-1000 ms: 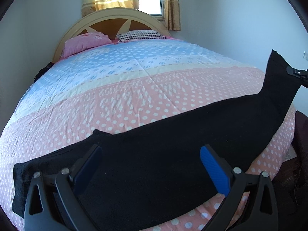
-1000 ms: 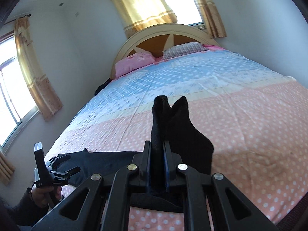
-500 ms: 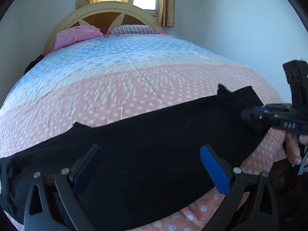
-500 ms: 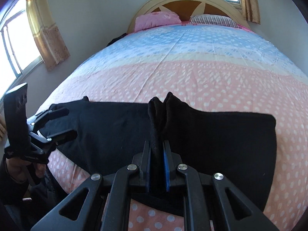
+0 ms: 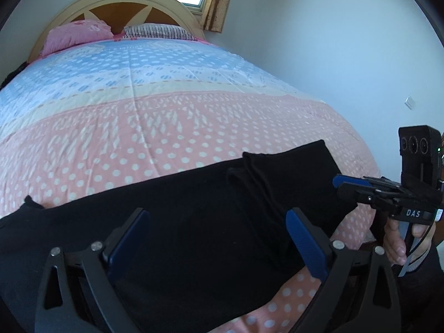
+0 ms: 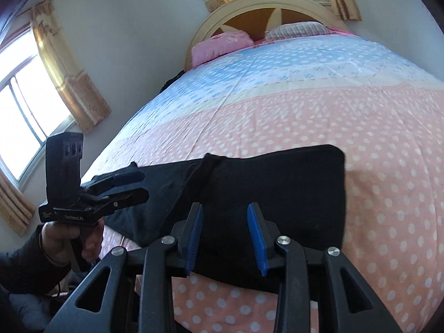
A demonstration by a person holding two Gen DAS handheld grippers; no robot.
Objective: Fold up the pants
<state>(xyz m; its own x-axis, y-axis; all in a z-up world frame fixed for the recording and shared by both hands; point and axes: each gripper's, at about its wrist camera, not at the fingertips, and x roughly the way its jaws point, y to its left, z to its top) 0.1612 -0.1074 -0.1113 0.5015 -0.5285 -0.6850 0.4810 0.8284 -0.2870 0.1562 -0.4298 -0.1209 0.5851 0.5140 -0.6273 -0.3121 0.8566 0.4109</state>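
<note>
Black pants point(image 6: 277, 194) folded over, along bed's point(image 5: 166, 111) foot edge.
Left gripper point(image 5: 219, 238) and right gripper point(image 6: 224, 233) both released, hovering above the cloth.

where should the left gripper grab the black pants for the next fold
Probably the unfolded end of the black pants, where a single layer lies flat toward the bed's left side. Come in low from the near bed edge with the left gripper, which is open, and pinch the near corner. The right end is already doubled over.
</note>
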